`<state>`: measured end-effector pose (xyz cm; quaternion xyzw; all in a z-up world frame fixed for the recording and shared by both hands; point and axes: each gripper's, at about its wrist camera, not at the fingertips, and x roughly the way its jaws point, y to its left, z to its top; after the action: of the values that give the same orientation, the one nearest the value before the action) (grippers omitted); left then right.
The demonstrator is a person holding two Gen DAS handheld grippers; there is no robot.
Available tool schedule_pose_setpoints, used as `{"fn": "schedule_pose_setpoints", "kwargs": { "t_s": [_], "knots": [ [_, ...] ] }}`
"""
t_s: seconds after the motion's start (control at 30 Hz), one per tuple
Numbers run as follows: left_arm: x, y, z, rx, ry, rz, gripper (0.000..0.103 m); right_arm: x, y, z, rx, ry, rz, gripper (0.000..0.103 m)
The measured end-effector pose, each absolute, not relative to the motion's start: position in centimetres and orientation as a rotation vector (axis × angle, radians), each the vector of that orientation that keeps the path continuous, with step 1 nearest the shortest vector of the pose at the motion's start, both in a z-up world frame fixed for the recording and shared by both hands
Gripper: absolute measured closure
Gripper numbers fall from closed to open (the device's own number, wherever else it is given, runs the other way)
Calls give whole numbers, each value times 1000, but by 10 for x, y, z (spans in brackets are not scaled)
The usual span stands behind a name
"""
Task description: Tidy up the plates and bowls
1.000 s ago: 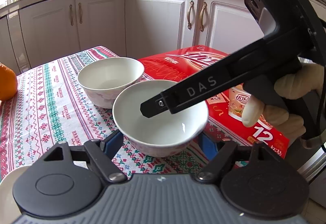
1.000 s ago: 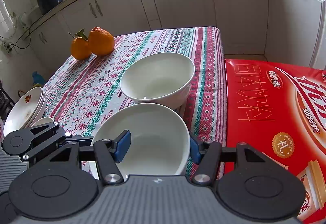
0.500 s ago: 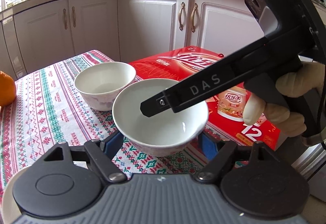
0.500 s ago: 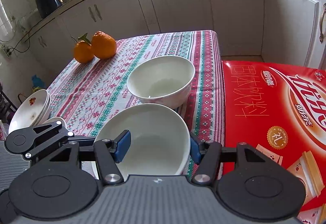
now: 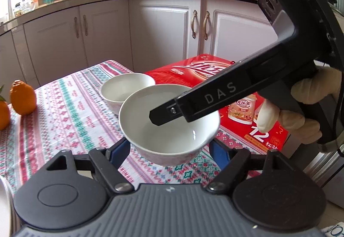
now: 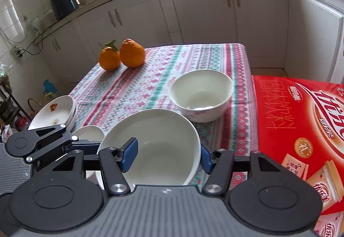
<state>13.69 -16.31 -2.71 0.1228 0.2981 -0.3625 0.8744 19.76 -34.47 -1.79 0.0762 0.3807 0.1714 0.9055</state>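
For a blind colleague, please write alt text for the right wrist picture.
The right gripper holds a white bowl by its rim above a patterned tablecloth. Beyond it stands a second white bowl, with two oranges farther back, stacked plates at left and a red box at right.

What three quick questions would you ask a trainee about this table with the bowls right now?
1. True or false: two oranges sit on the tablecloth.
2. Where does the free bowl stand? A: on the tablecloth. B: on the red box. C: inside the held bowl.
3. Which hand-held gripper has one finger inside the held bowl?

Key: 1 true. 2 A. 3 the right hand-held gripper, which pinches the bowl's wall.
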Motion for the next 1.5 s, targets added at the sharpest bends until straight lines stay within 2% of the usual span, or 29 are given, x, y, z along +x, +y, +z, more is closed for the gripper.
{"fn": "schedule_pose_setpoints", "kwargs": {
  "t_s": [0.67,1.5],
  "knots": [
    [127,-93,-11,207,612,-638,23,202,-263,0,86,763,480,38],
    [131,-55,-32,166,686,-602,23,214,-217,-20,53,825,515,38]
  ]
}}
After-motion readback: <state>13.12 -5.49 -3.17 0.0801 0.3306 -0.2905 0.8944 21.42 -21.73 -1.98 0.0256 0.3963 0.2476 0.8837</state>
